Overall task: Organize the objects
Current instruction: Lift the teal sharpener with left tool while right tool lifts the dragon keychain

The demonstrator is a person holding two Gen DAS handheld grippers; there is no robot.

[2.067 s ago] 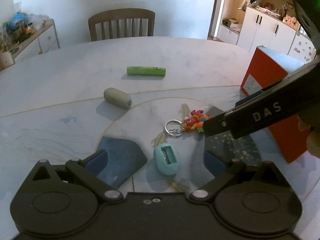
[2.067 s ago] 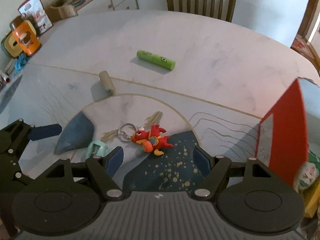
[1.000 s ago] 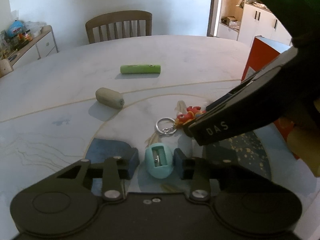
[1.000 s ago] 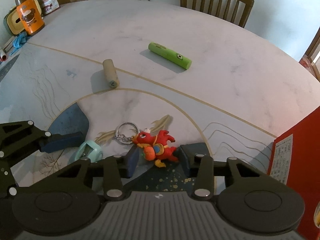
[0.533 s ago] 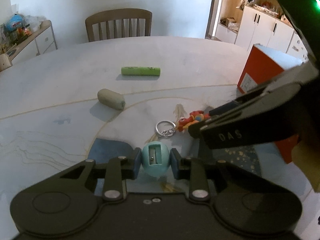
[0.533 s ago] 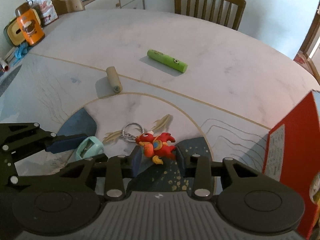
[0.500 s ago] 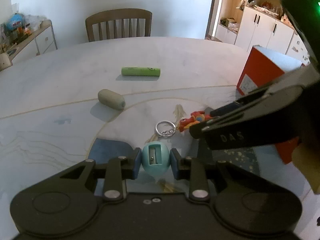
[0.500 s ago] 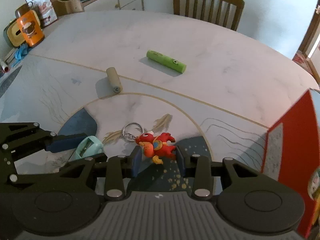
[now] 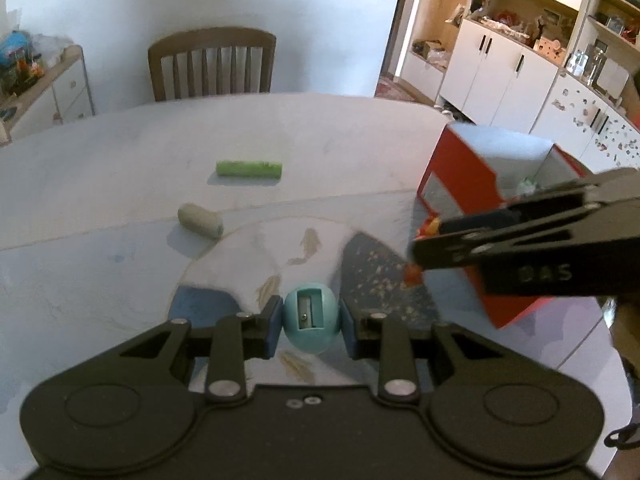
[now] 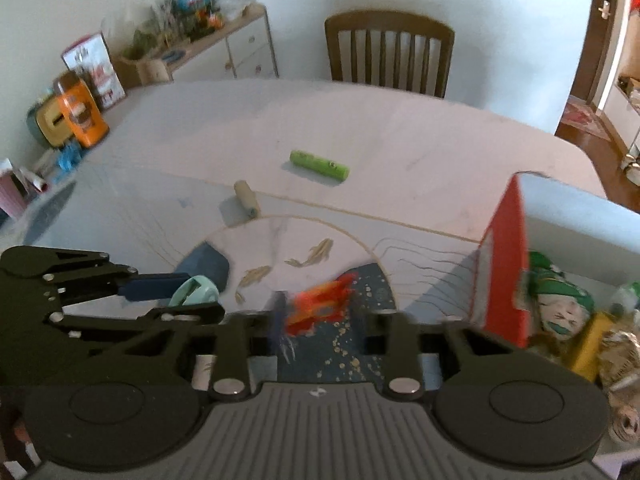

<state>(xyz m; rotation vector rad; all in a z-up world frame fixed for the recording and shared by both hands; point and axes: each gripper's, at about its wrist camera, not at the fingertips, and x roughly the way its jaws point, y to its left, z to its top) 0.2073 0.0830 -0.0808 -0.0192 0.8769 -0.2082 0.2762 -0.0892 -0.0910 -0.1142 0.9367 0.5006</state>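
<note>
Blurred, the right gripper (image 10: 318, 312) seemingly pinches a red-orange toy keychain (image 10: 320, 306); the left gripper (image 9: 308, 318) clamps a smooth teal egg-shaped sharpener (image 9: 311, 316).

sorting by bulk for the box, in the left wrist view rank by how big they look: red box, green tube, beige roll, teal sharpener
1. red box
2. teal sharpener, though it sits nearest the camera
3. green tube
4. beige roll

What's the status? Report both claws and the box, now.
Left claw shut on teal sharpener. Right claw shut on red keychain toy, blurred, near open red box. Nothing blocking.
</note>
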